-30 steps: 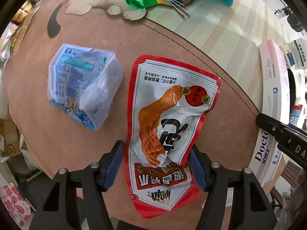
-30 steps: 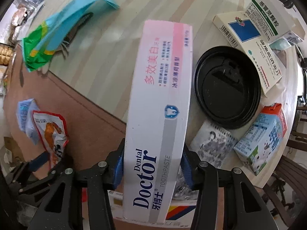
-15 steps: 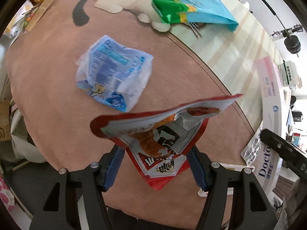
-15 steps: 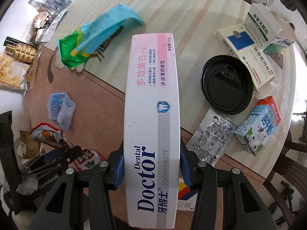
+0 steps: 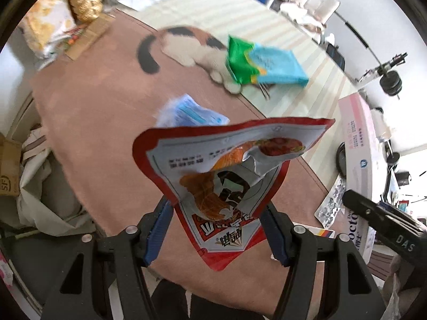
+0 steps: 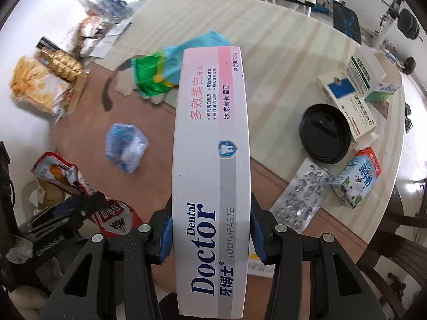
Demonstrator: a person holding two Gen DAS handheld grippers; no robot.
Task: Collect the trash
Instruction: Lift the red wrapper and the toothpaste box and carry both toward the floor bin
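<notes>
I have both pieces of trash up off the table (image 6: pixel 307 50): my left gripper (image 5: pixel 214 230) is clamped on the red snack wrapper (image 5: pixel 229 165), which flops over above the brown mat (image 5: pixel 101 122), and my right gripper (image 6: pixel 210 233) is clamped on the toothpaste box (image 6: pixel 210 144). This looks like the carry step, so next I need to take both to a bin. I can't make one out for sure; the pale bag (image 5: pixel 45 186) at the left edge may be it.

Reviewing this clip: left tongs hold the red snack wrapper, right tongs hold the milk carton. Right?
Not quite. The right tongs hold the toothpaste box, as the right wrist view shows; the milk carton sits on the table. The left tongs do hold the red snack wrapper.
</notes>
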